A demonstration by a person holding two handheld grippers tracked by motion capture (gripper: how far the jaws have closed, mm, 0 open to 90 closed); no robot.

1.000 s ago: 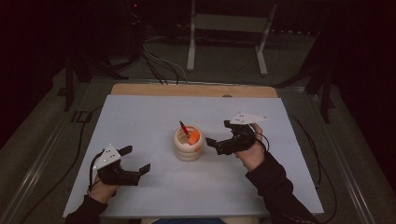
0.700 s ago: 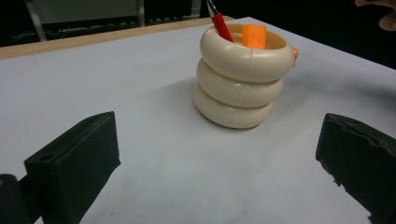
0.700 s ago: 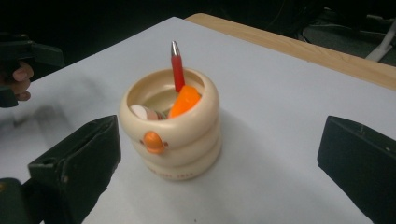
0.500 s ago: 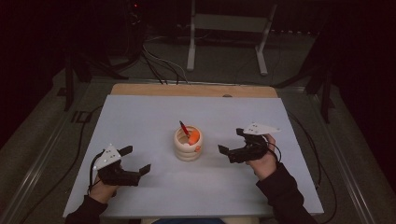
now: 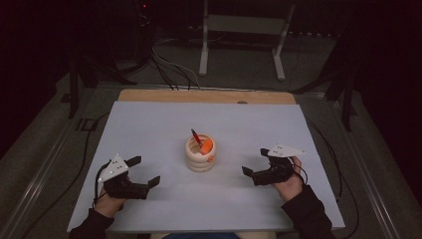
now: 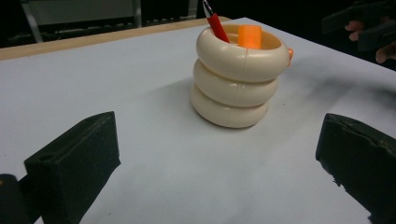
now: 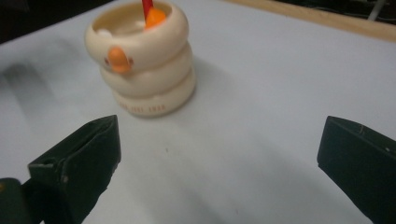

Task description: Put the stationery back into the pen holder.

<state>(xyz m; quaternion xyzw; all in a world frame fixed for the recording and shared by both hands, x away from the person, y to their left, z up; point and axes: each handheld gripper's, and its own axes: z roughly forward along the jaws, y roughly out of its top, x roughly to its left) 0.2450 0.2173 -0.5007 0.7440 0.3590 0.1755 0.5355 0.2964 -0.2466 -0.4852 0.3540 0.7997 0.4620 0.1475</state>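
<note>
A cream holder (image 5: 200,155) shaped like three stacked rings stands mid-table, with a small orange beak on its side (image 7: 117,58). A red pen (image 5: 196,137) and an orange item (image 6: 250,36) stick out of it. My left gripper (image 5: 145,172) rests open at the front left, its jaws wide apart and pointing at the holder (image 6: 236,77). My right gripper (image 5: 255,162) sits open at the front right, a short way from the holder (image 7: 144,60), nothing between its jaws.
The white table top (image 5: 149,124) has a wooden strip (image 5: 204,96) along its far edge. Cables (image 5: 169,64) and a metal stand (image 5: 244,35) lie on the dark floor beyond. The other hand and gripper (image 6: 369,28) appear at the left gripper view's top right.
My right gripper has drawn back from beside the holder toward the front right of the table. The left gripper has stayed put.
</note>
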